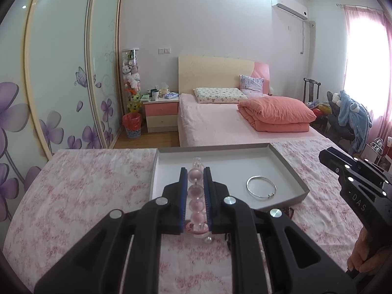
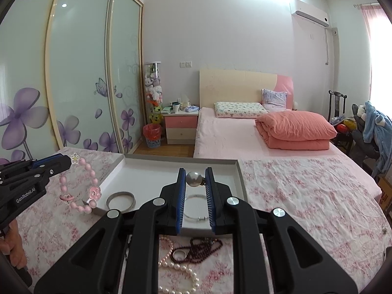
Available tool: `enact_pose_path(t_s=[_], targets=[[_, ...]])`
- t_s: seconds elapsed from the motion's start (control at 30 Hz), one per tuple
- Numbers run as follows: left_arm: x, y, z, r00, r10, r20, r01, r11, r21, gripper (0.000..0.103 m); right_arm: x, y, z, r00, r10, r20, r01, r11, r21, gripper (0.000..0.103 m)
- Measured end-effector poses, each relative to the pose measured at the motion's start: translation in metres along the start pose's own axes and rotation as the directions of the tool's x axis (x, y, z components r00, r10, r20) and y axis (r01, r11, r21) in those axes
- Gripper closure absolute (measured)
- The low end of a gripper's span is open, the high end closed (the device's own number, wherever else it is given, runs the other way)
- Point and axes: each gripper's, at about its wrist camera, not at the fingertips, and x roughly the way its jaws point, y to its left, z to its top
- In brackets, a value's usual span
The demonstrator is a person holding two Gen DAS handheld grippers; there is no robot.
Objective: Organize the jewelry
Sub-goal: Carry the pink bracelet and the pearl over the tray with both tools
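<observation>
Left gripper (image 1: 195, 175) clamped on a pink bead bracelet (image 2: 78, 186); in the left wrist view the beads run in a line between the blue pads, in the right wrist view the bracelet hangs as a loop off the fingertips, above the floral tablecloth (image 2: 306, 191) just left of the tray. Bracelet has a white flower charm at top, a pink flower bead and a small pink charm lower down.

Right gripper (image 2: 195, 176) closed on a grey pearl earring (image 2: 193, 178), pinched at the tips, held over the shallow grey-rimmed white tray (image 2: 241, 178).

In the tray: silver bangle (image 1: 261, 187) lying flat on the floor of it, right of centre in the left wrist view; a grey ring-shaped band (image 2: 121, 199) near the tray's near-left corner.

On the cloth in front of the tray, beneath the right gripper: white pearl necklace (image 2: 180, 269), dark red bead necklace (image 2: 203, 247) and a silver ring (image 2: 179, 253) lying on the red strand, touching both.

Hand (image 1: 365, 262) visible on the right gripper's handle. Background: pink bed (image 1: 220, 122), floral wardrobe doors.
</observation>
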Motion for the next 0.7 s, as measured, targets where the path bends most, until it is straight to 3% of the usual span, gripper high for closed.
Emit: enact_pose_path(t_s=[0.37, 0.7], targets=[[0.036, 0.003, 0.014, 0.999, -0.028, -0.020, 0.027, 0.999, -0.020, 0.089, 0.026, -0.005, 0.012, 1.000, -0.012, 0.012, 0.012, 1.000, 0.012, 0.086], [0.082, 0.005, 0.022, 0.998, -0.024, -0.060, 0.023, 0.999, -0.024, 0.089, 0.073, -0.007, 0.012, 0.999, 0.001, -0.052, 0.001, 1.000, 0.031, 0.086]])
